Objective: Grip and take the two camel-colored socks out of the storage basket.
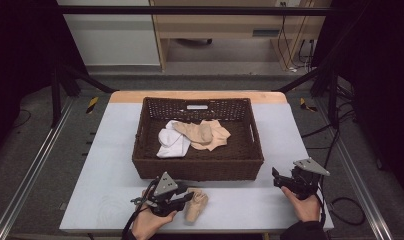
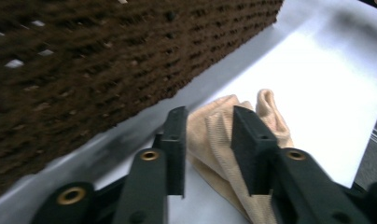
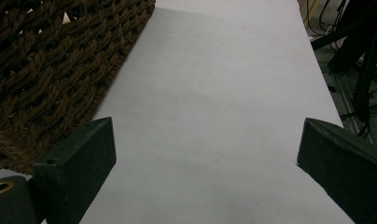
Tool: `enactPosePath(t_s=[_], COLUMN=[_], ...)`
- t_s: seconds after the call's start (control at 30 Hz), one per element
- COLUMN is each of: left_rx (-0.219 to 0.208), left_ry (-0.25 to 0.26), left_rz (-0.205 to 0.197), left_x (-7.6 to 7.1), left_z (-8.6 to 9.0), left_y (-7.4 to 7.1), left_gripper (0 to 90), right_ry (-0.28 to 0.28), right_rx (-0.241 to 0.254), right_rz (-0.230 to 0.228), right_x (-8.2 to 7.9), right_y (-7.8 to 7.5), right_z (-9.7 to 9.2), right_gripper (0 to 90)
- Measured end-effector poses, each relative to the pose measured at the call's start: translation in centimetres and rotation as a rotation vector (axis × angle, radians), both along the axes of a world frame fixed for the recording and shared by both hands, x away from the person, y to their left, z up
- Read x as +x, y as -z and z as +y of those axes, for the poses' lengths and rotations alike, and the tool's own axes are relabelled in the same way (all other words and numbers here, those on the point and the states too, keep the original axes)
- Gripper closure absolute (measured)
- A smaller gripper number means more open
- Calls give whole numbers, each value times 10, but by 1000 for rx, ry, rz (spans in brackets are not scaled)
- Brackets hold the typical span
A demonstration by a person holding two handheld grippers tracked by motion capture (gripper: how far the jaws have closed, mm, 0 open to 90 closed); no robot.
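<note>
Left gripper (image 2: 207, 140), jaws parted and astride the beige sock (image 2: 224, 140) lying on the counter (image 1: 250, 200) just before the basket (image 1: 197, 167), risks dragging loose fabric along if it lifts off crooked.

Dark brown woven wicker basket (image 1: 197, 167) sits mid-table on the pale grey rectangular table (image 1: 110, 150), toward the far edge. Inside it: white crumpled sock (image 1: 172, 141) left, beige crumpled socks (image 1: 206, 133) right, touching and partly overlapping. In front of the basket, near the table's near edge, lies a single beige ribbed sock (image 1: 196, 204), left of centre, just beside the basket's front wall.
</note>
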State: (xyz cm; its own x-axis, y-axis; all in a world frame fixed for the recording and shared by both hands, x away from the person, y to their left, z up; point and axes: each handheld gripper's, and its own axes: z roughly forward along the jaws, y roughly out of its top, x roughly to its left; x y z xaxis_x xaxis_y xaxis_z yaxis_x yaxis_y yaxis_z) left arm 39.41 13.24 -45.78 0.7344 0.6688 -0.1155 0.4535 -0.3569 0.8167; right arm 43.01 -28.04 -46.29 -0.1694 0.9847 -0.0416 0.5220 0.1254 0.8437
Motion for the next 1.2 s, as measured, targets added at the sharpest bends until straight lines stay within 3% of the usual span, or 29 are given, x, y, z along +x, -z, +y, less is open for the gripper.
enactPosePath(t_s=[0.2, 0.47, 0.7, 0.97, 1.2], left_rx=[-32, -63, -106, -127, -117], left_ry=[-31, -65, -99, -124, -159], left_rz=[-37, -62, -134, -195, -223], left_x=[-3, -2, 2, 16, 44], left_z=[7, 15, 24, 27, 23], left_y=[-14, -26, -54, -90, -114], left_gripper=[544, 531, 517, 504, 482], right_ry=[0, -1, 2, 4, 8], right_rx=[3, 3, 6, 11, 16], right_rz=[-4, -10, -19, -19, -24], right_x=[0, -1, -1, -1, -1], right_y=[-1, -1, -2, -2, -3], right_z=[0, -1, -1, -2, -3], right_gripper=[48, 49, 48, 46, 47])
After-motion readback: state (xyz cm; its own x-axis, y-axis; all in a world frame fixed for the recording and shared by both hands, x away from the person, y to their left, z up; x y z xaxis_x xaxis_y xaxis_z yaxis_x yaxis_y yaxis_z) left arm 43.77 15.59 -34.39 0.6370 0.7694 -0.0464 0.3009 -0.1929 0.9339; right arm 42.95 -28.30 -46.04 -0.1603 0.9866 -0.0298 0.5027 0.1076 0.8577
